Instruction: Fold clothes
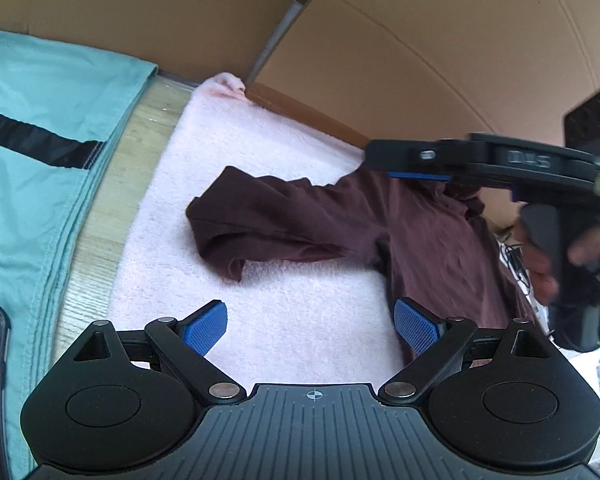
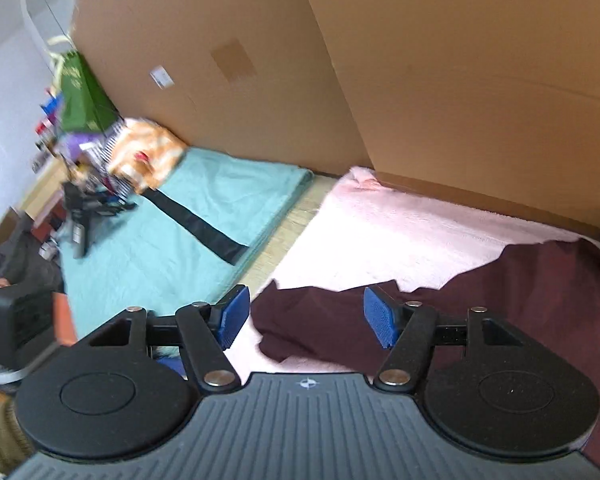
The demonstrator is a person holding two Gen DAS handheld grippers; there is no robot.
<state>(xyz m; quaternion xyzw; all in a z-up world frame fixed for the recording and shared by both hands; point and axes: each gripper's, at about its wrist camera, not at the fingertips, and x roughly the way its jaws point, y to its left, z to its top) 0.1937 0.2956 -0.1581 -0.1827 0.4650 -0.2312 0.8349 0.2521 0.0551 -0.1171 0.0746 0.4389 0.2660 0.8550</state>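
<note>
A dark maroon shirt (image 1: 420, 232) lies crumpled on a pale pink fleece blanket (image 1: 228, 160), one sleeve (image 1: 260, 220) stretched out to the left. My left gripper (image 1: 312, 328) hovers open over the bare blanket beside the shirt's lower body, with nothing between its blue pads (image 1: 208, 326). My right gripper (image 1: 384, 158), held by a hand (image 1: 556, 256), hangs side-on over the shirt's upper edge. In the right wrist view the right gripper (image 2: 306, 316) stands open above the sleeve (image 2: 320, 320) of the shirt (image 2: 540, 280), its pads apart from the cloth.
Large cardboard boxes (image 1: 380, 40) wall off the far side of the blanket (image 2: 400, 224). A teal cloth with a black stripe (image 1: 40, 140) lies to the left across a strip of wood floor (image 1: 132, 152). Cluttered bags and items (image 2: 100, 140) sit beyond the teal cloth (image 2: 180, 232).
</note>
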